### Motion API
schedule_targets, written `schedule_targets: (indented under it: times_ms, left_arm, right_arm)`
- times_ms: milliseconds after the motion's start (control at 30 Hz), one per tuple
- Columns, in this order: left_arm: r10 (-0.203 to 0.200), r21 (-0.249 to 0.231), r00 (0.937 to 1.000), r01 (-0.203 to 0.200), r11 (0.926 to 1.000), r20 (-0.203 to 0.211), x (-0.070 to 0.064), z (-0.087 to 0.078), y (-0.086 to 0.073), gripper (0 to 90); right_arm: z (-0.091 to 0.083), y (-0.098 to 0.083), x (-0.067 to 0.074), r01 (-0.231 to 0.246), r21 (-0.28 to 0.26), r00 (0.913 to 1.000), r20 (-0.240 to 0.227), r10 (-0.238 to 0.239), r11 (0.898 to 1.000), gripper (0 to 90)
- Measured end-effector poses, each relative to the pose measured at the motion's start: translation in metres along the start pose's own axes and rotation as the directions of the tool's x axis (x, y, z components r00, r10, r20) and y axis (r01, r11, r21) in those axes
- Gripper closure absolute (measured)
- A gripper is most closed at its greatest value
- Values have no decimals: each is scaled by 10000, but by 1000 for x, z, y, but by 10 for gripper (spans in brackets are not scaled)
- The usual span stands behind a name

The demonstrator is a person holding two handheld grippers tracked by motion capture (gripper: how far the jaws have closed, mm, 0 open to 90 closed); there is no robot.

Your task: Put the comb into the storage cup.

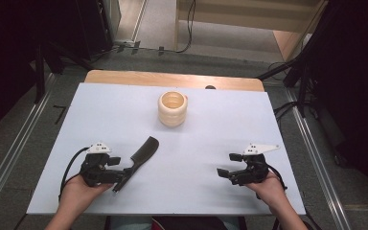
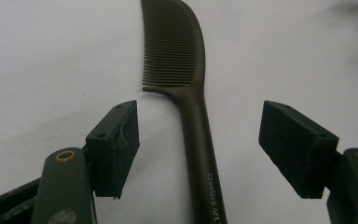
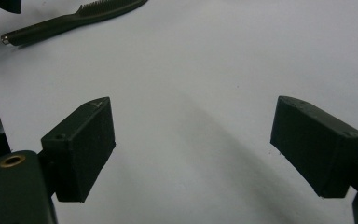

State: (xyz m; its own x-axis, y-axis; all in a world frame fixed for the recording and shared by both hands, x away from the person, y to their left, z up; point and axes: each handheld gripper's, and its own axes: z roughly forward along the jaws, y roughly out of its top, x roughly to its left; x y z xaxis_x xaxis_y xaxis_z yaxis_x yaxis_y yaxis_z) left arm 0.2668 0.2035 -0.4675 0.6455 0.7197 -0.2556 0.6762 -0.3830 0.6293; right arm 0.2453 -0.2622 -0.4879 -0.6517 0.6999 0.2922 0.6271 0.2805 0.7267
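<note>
High view has the white table (image 1: 124, 115) spread out under me, a cream ribbed cup (image 1: 172, 109) standing toward its far middle. My left gripper (image 1: 117, 168) sits low at the near left, jaws spread wide either side of the black comb (image 1: 141, 154), whose handle runs between them without touching either pad; teeth point away. My right gripper (image 1: 226, 164) rests at the near right, jaws also parted over bare table, well apart from the comb.

Matt black plastic comb (image 2: 193, 93); smooth white tabletop (image 1: 211, 143); ribbed cream cup (image 1: 172, 109).
</note>
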Motion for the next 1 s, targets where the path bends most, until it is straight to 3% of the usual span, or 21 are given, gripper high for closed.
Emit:
schedule_targets:
  times_ms: [200, 467, 600, 633, 700, 867, 1000]
  left_arm:
    - [168, 286, 9999, -168, 9994, 2, -1, 1, -3, 319]
    - [88, 752, 9999, -82, 9971, -80, -4, 5, -8, 358]
    - [78, 1066, 9999, -66, 9943, -110, -6, 6, -11, 415]
    - [41, 1122, 9999, -30, 9937, -99, -6, 7, -11, 467]
    - [128, 1206, 9998, -106, 9926, -172, -8, 7, -11, 554]
    - [622, 1783, 9969, -526, 9826, -483, -15, 14, -13, 620]
    - [1088, 1779, 9907, -930, 9797, -815, -20, 16, -14, 683]
  right_arm:
    - [2, 1, 0, 38, 9, 10000, -39, -38, 10000, 119]
    - [4, 3, 0, 134, 42, 9999, -83, -134, 9999, 119]
    - [5, 4, 0, 168, 63, 9998, -113, -167, 9998, 119]
    - [6, 4, 0, 159, 67, 9998, -114, -158, 9999, 120]
    - [6, 5, 0, 176, 66, 9998, -139, -175, 9998, 119]
    - [7, 5, 0, 167, 81, 9998, -137, -166, 9998, 120]
    - [7, 5, -1, 178, 76, 9998, -119, -178, 9998, 119]
